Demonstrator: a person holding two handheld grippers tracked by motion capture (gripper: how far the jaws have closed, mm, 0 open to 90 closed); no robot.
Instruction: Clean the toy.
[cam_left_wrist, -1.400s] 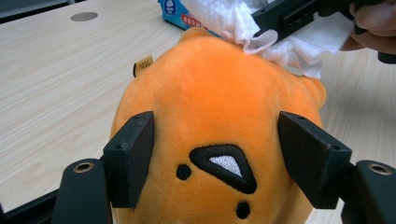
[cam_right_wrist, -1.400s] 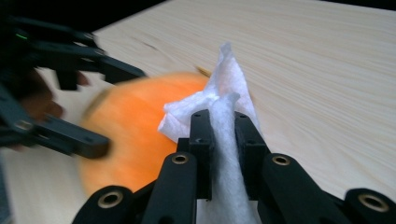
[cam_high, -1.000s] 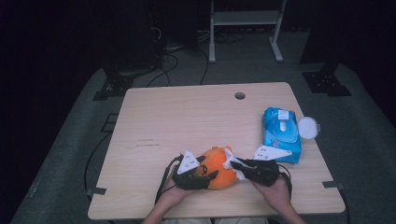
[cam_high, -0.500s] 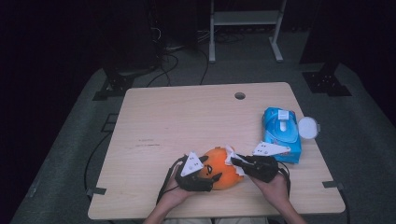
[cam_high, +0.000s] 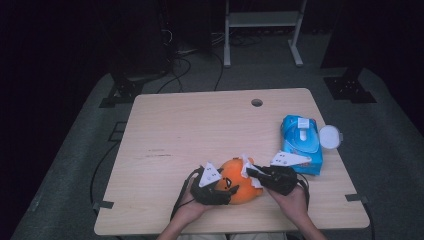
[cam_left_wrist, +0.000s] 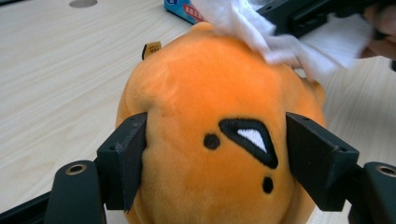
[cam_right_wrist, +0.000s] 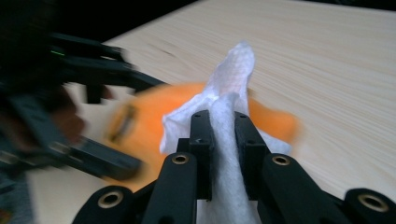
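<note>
A: Progress check first — wiping looks underway, not finished, my read. left gripper (cam_high: 226, 189) has its two jaws pressed into either flank of the orange plush toy (cam_high: 239, 180), one jaw at 9 o'clock of the face, the other at 3 o'clock, fabric dented where they bite. So the toy is pinned.

B: Agreed. And the right one?

A: right gripper (cam_high: 254, 174) has jaws nearly together, pinching a white wet wipe (cam_right_wrist: 227, 100) between them; the wipe sticks out past the tips toward 12 o'clock in the right gripper view. In the left gripper view the same wipe (cam_left_wrist: 261, 32) lies on the crown of the toy at about 1 o'clock, touching it.

B: What's done, what's left?

A: Done: wipe out and gripped, toy held steady at the near edge of the wooden table (cam_high: 190, 130), centre-near. Left, as a guess: the face and sides, since the wipe touches just the top. Can't tell if any spot is actually cleaned; no stain visible.

B: Toy relative to right jaws?

A: Just beyond and below the tips, blurred orange under the wipe. Not between those jaws.

B: Farther out?

A: Blue wet-wipe pack (cam_high: 301, 144) at 2 o'clock from the toy, near the table's right edge, lid (cam_high: 330, 136) flipped open beside it. Cable hole (cam_high: 257, 102) at 12 o'clock, well apart.
</note>
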